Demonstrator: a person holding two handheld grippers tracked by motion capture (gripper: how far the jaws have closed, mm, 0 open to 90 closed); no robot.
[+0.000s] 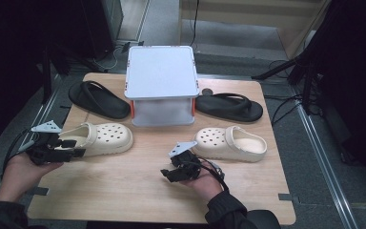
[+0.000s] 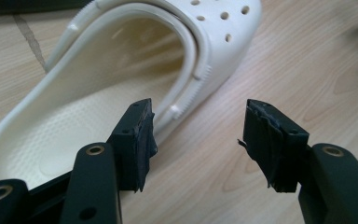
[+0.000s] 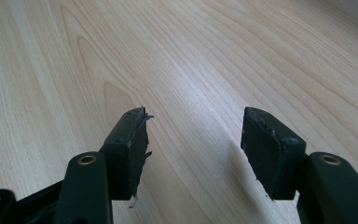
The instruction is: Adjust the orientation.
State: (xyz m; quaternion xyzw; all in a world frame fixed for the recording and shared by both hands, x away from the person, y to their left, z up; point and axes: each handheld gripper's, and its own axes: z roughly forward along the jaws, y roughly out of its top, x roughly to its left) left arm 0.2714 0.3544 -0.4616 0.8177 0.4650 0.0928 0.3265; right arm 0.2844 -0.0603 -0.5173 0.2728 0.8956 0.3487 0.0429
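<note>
A cream clog point(image 1: 102, 137) lies left of centre on the wooden table point(image 1: 124, 191), toe pointing right. My left gripper point(image 1: 74, 148) sits at its heel end, open; in the left gripper view point(image 2: 198, 135) the clog's open heel point(image 2: 121, 70) lies just ahead of the left jaw, and only bare wood is between the pads. A second cream clog point(image 1: 228, 142) rests right of centre, toe to the left. Just in front of it my right gripper point(image 1: 167, 174) points left, open over bare wood point(image 3: 193, 140).
A pale grey lidded box point(image 1: 161, 81) with orange latches stands at the back centre. One black sandal point(image 1: 97, 99) lies to its left and another point(image 1: 228, 106) to its right. Cables and dark stands surround the table on the floor.
</note>
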